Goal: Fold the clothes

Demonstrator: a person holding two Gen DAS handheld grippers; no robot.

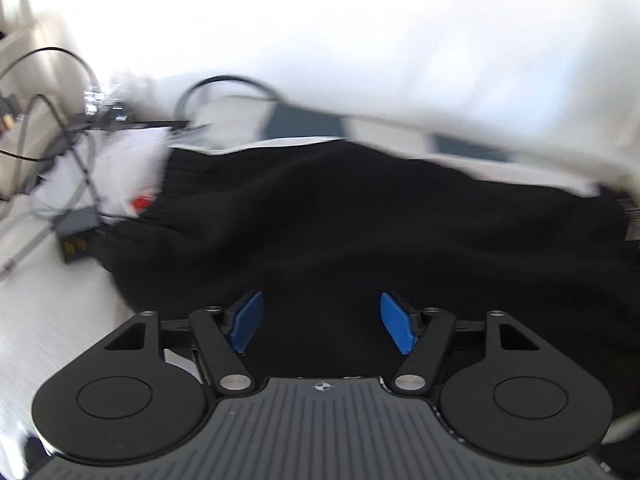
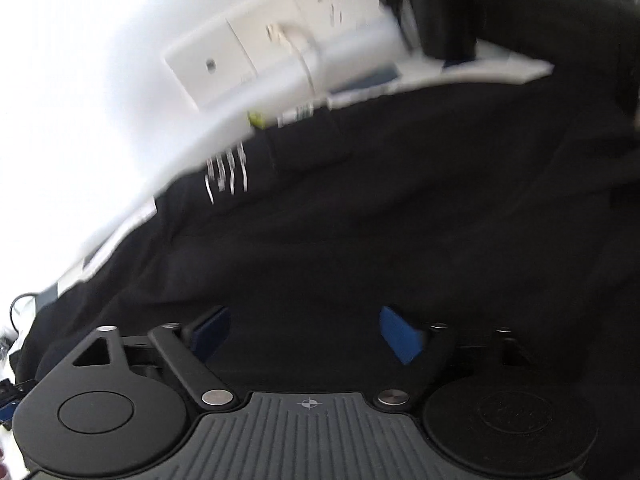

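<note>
Fingers of the left gripper (image 1: 322, 322) spread wide, blue pads (image 1: 249, 320) well apart, nothing between them; they hover just over the near part of the black garment (image 1: 340, 220). Right gripper (image 2: 308, 336) same: fingers wide apart, holding nothing, black cloth right below and ahead. Whether either pad touches fabric I cannot tell, both views are motion-blurred.

Step, as I judge it: reach before a grasp, early in the fold, garment lying spread and rumpled, not yet folded. Next move calls for each gripper to come down on an edge or corner of the cloth and close on a single layer, then lift together.

Garment covers most of the white worktop (image 1: 48, 312), ribbed hem toward its left side, near a small black box (image 1: 76, 236) and tangled cables (image 1: 60, 120). White printed marks (image 2: 228, 170) show on the cloth toward the far edge in the right view. Beyond that, a white wall panel with sockets (image 2: 256, 56), blurred.
</note>
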